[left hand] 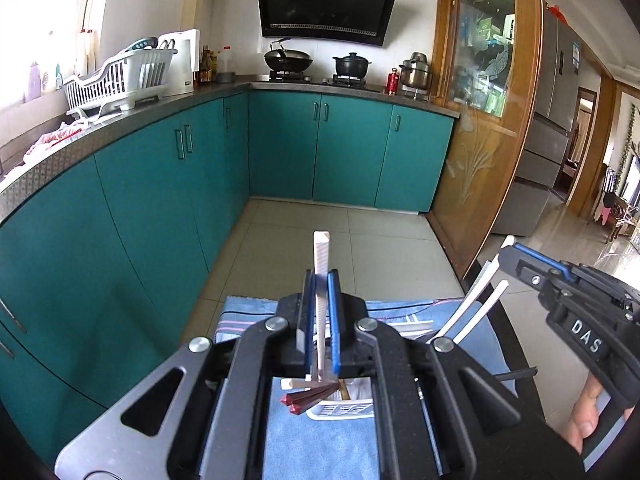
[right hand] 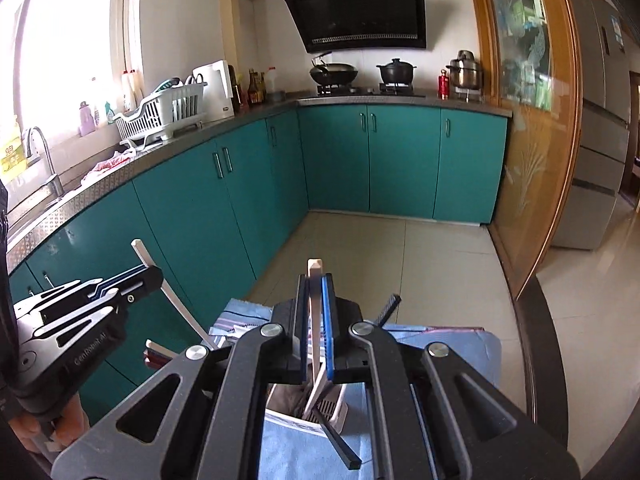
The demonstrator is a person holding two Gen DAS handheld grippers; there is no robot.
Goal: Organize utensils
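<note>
In the left wrist view my left gripper is shut on a white chopstick that stands upright between the blue pads. Under it a white utensil holder lies on a blue cloth, with dark red chopsticks poking out of it. My right gripper is shut on another white chopstick; its lower end slants into the holder, beside a black chopstick. Each gripper shows in the other's view: the right gripper and the left gripper.
The cloth covers a dark round table. Teal cabinets run along the left and back, with a white dish rack, a wok and pots on the counter. A glass sliding door stands to the right.
</note>
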